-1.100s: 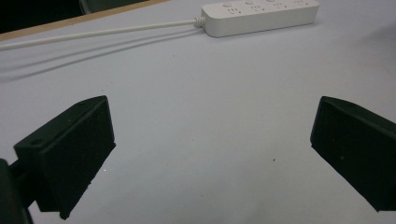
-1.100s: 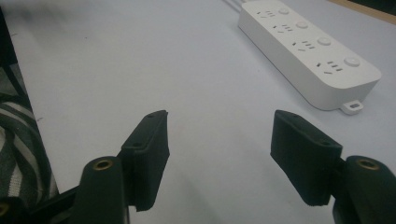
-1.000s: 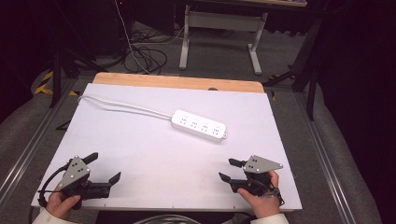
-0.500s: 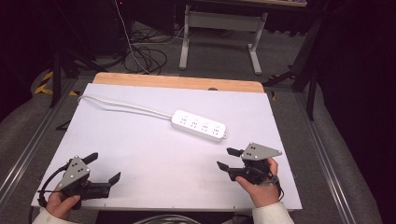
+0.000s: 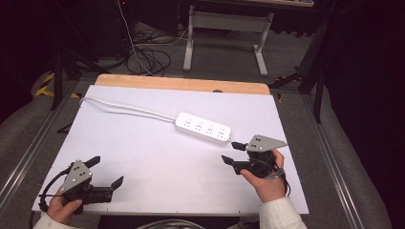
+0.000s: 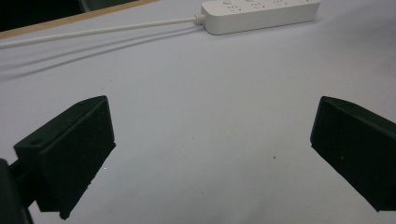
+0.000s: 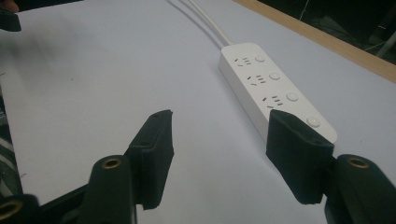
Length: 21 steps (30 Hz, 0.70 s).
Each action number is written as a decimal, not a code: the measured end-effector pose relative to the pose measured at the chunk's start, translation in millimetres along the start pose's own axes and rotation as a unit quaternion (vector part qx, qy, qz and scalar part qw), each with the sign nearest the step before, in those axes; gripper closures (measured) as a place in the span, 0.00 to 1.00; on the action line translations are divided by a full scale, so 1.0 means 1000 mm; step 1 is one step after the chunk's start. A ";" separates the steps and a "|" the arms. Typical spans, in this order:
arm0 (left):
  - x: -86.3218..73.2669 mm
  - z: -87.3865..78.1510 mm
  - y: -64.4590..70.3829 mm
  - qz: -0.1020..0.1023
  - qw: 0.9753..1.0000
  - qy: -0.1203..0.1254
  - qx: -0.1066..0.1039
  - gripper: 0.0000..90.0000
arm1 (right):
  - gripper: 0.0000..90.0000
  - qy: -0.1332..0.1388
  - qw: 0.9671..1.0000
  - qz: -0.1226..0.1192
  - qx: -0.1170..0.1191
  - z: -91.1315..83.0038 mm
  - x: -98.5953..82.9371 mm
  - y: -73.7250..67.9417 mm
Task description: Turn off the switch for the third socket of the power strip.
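Right gripper view: right gripper spread wide, empty, seemingly just short of the power strip; left gripper likewise released.

A lab or recording workspace, dark around the edges.

A white-topped bench with a wooden far edge stands on grey floor; loose cables and a metal stand's legs lie behind, black drapes around.

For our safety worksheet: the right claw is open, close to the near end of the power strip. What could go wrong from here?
1. One jaw of the right claw sits right at the end of the power strip, so it may nudge the strip askew instead of straddling it.
2. The white cord trails off the far left edge of the table; lifting the strip could pull it taut.
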<state>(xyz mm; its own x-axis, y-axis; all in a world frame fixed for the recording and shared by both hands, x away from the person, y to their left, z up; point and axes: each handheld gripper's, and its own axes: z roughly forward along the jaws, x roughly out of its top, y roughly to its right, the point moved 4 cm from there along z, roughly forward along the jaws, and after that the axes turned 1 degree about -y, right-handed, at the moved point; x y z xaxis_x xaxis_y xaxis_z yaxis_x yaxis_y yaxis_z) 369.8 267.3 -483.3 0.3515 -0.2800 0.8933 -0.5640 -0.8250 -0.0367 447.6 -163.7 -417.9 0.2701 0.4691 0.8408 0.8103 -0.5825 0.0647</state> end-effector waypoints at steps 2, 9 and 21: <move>0.000 0.000 0.000 0.000 1.000 0.000 0.001 0.00 | 0.46 -0.001 1.000 0.000 -0.001 0.001 0.003 0.001; 0.000 0.000 0.000 -0.001 1.000 -0.001 0.001 0.00 | 0.49 -0.005 1.000 0.001 -0.003 0.004 0.011 0.007; 0.000 0.000 0.000 -0.003 1.000 -0.002 0.002 0.00 | 0.71 -0.022 1.000 0.000 0.016 0.013 0.023 0.020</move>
<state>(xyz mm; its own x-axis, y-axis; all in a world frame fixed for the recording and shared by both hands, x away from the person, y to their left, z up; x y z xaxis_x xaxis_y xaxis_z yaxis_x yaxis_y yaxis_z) 370.0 267.8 -483.7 0.3578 -0.2765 0.8919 -0.5593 -0.8283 -0.0324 476.3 -155.9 -404.2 0.2924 0.4974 0.8167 0.8258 -0.5620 0.0466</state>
